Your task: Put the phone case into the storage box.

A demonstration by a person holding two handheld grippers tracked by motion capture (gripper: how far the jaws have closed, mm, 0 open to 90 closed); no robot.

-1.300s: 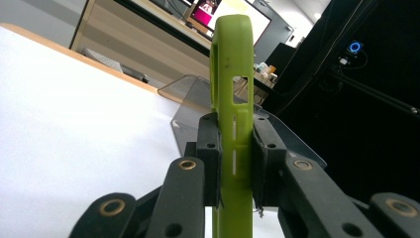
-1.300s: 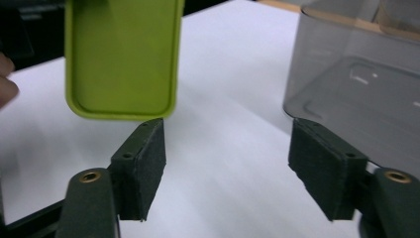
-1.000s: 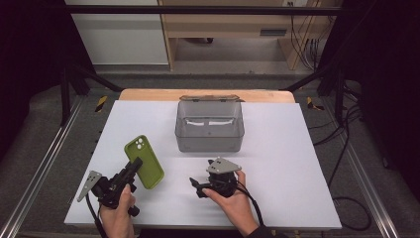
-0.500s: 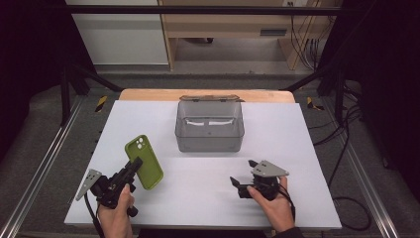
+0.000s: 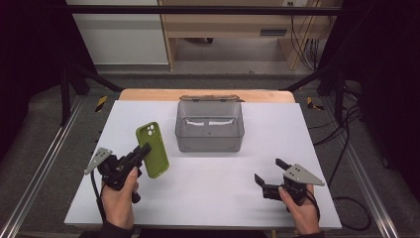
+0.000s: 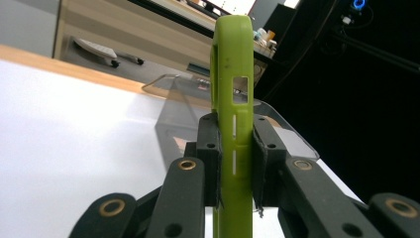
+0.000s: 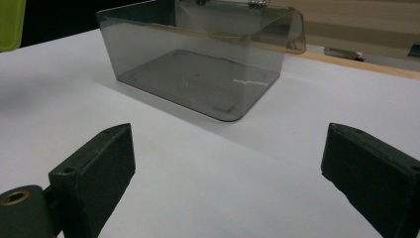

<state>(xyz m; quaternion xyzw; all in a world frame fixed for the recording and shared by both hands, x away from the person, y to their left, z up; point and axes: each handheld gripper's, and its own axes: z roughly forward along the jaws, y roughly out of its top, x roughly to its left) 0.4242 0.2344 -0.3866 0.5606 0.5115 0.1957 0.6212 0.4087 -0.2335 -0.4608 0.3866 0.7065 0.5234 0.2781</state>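
While the left gripper (image 5: pixel 141 153) clamps the green phone (image 5: pixel 152 149) by its edges, holding it upright off the table (image 5: pixel 208 193) just left of the grey box (image 5: pixel 209 127), we judge the carrying step is in hand; the right gripper (image 5: pixel 270 171) sits well apart at the right, its jaws just opened wide with nothing between them; the box stands open, its lid tipped back, and empty as far as we can see; next we would swing the phone over the rim, lower it flat inside, and only then ease the grip, minding the near wall.
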